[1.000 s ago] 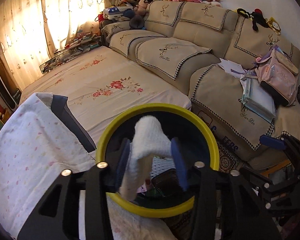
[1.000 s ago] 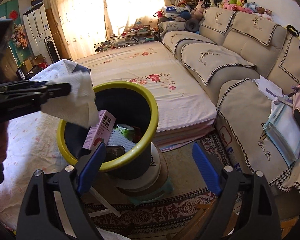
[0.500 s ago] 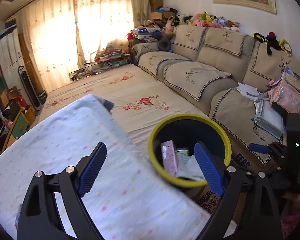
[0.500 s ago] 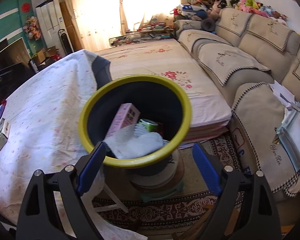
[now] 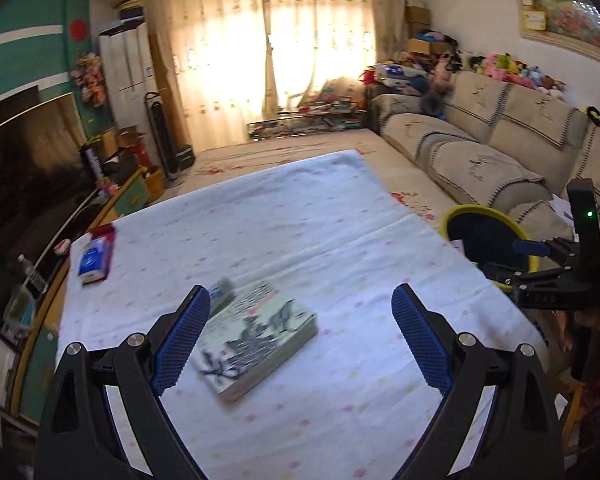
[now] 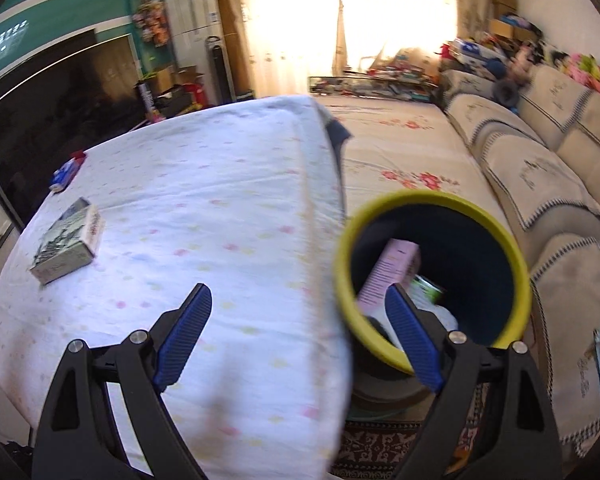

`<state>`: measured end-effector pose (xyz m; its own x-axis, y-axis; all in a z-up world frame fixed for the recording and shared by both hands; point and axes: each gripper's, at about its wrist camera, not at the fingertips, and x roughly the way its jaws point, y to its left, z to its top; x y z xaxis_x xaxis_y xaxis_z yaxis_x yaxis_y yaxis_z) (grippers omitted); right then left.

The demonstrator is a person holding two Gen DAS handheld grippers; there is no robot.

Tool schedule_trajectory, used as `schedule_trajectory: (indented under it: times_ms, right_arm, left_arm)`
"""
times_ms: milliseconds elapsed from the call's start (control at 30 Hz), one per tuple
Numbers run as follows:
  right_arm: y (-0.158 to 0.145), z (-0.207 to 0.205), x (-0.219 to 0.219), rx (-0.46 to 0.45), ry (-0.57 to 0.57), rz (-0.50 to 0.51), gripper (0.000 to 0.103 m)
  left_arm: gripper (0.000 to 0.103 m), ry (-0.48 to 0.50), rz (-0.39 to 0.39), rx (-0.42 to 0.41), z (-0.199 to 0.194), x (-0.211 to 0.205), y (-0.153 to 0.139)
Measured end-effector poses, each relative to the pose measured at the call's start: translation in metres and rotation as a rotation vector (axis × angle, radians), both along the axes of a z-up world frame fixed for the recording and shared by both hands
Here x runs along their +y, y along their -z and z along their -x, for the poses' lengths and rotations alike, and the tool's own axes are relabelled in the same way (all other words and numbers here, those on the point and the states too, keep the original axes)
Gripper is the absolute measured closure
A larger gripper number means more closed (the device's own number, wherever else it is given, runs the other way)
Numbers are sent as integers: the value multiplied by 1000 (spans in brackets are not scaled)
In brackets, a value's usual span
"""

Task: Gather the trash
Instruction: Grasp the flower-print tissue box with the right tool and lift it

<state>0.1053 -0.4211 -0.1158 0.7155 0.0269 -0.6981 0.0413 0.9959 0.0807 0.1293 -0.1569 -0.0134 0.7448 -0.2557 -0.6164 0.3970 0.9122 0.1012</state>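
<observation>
A dark bin with a yellow rim (image 6: pixel 432 280) stands beside the table, right of the white dotted tablecloth (image 6: pixel 204 216). Inside it lie a pink carton (image 6: pixel 392 272), a green-labelled item and white tissue. The bin also shows at the right of the left wrist view (image 5: pixel 488 236). My left gripper (image 5: pixel 300 340) is open and empty above the table, over a book (image 5: pixel 256 340). My right gripper (image 6: pixel 296 340) is open and empty at the table's near edge, left of the bin. It shows in the left wrist view (image 5: pixel 560 276) too.
A blue tissue pack (image 5: pixel 94 260) lies at the table's far left and a small grey item (image 5: pixel 220 292) lies beside the book. A beige sofa (image 5: pixel 480 152) runs along the right. A low bed with a flowered cover (image 6: pixel 400 160) lies behind the bin. A television (image 5: pixel 24 168) stands left.
My left gripper let go of the white tissue into the bin, opened, and swung left over the table. My right gripper also turned left toward the table.
</observation>
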Motion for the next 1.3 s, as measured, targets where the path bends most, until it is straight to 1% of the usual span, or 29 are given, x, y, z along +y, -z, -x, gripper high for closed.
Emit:
schedule_trajectory:
  times_ms: [100,233,300,367,433,500,600,667,733,833,933,1067,1200,1300]
  right_arm:
    - [-10,-17,33,-12,-70,9,19]
    - [-19,-38,81,-25,-166,-14,19]
    - [-19,-45,105,-25,-204,-31,19]
    - [-17,-49,137,-23,-258,-55,18]
    - [-15,-50,172,-24,-311,-50,16]
    - [-11,-51,205,-24,-360,-15,16]
    - [-7,-54,243,-25,-402,15,16]
    - [-6,-56,259,-25,-419,30,16]
    - [-3,-58,273,-26,-421,69,15]
    - [6,-64,278,-22,-389,138,15]
    - [14,-69,271,-4,-358,184,14]
    - [18,-69,252,10,-355,169,11]
    - [18,-65,214,22,-328,161,11]
    - [18,-65,171,33,-228,196,11]
  left_arm:
    - [12,-91,-7,-10,4,49,1]
    - [12,-203,7,-24,12,106,0]
    - [12,-248,13,-35,15,123,-2]
    - [12,-296,10,-48,17,144,-5]
    - [12,-331,3,-58,20,160,-7]
    - [12,-347,5,-60,21,169,-7]
    - [12,-350,6,-55,21,177,-6]
    - [12,-342,10,-50,21,177,-4]
    - [12,-333,9,-44,20,174,-2]
    - [12,-325,8,-32,17,168,1]
    - [12,-319,7,-25,14,165,3]
    - [12,-313,15,-14,8,162,5]
    - [12,-299,20,-9,5,157,6]
    - [12,-283,13,-8,4,148,7]
